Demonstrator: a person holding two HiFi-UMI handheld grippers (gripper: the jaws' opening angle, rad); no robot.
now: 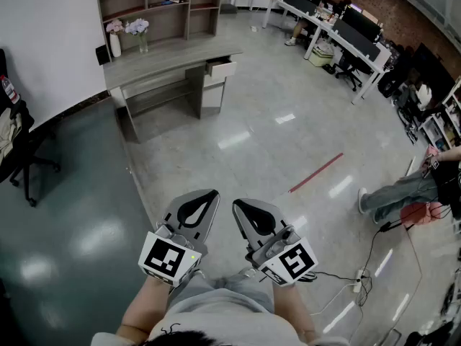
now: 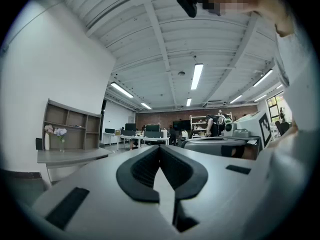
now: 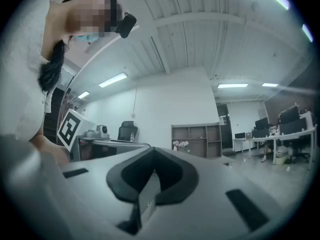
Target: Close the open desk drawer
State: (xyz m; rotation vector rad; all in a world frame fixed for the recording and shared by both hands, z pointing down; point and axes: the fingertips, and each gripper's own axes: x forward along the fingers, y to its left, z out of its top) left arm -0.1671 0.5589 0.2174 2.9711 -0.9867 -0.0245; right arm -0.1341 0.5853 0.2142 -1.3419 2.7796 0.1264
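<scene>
Fingers together, left gripper, right gripper, drawer jutting out across floor

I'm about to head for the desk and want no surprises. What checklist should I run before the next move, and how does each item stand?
1. Pale drawer of the grey wooden desk pulled out: ok.
2. Left gripper empty, jaws together: ok.
3. Right gripper empty, jaws together: ok.
4. Drawer within reach: not ok, far across the room.
5. Glossy grey floor toward the desk free of obstacles: ok.
6. Anything sticking out of the drawer: cannot tell, too small.
</scene>
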